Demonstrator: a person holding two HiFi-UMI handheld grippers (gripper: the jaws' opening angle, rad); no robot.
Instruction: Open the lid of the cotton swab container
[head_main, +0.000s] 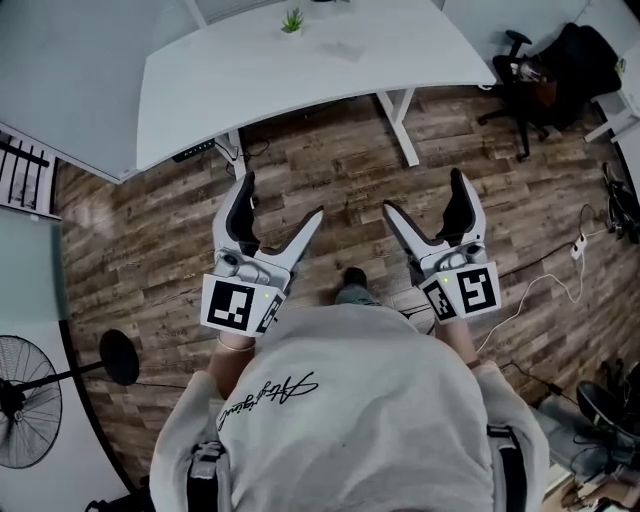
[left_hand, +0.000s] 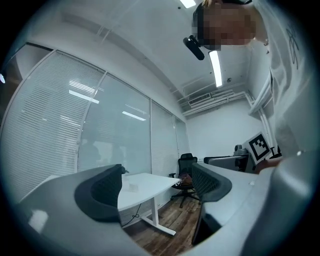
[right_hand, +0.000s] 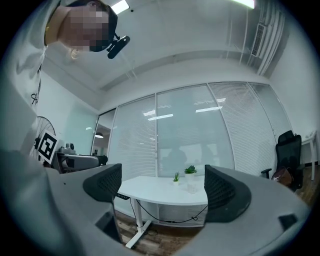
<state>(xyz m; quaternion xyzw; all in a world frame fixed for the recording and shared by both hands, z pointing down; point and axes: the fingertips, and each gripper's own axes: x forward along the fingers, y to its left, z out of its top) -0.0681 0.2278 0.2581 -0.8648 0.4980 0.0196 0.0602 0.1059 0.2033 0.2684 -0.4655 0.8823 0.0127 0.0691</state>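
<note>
I've got the left hand-held gripper (head_main: 283, 197) and the right hand-held gripper (head_main: 423, 192) side by side over the wood floor (head_main: 150, 230). Both are spread wide, empty and tipped toward the white bench (head_main: 300, 80). The cotton swab container (right_hand: 193, 188) sits up there by the little plants (right_hand: 190, 171), well apart from both.

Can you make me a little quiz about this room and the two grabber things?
1. True or false: the left gripper's jaws stand apart with nothing between them.
2. Where is the small green potted plant? A) on the curved white desk B) on the wooden floor C) on the black office chair
3. Fill in: the right gripper holds ____.
Key: 1 true; 2 A; 3 nothing.
</note>
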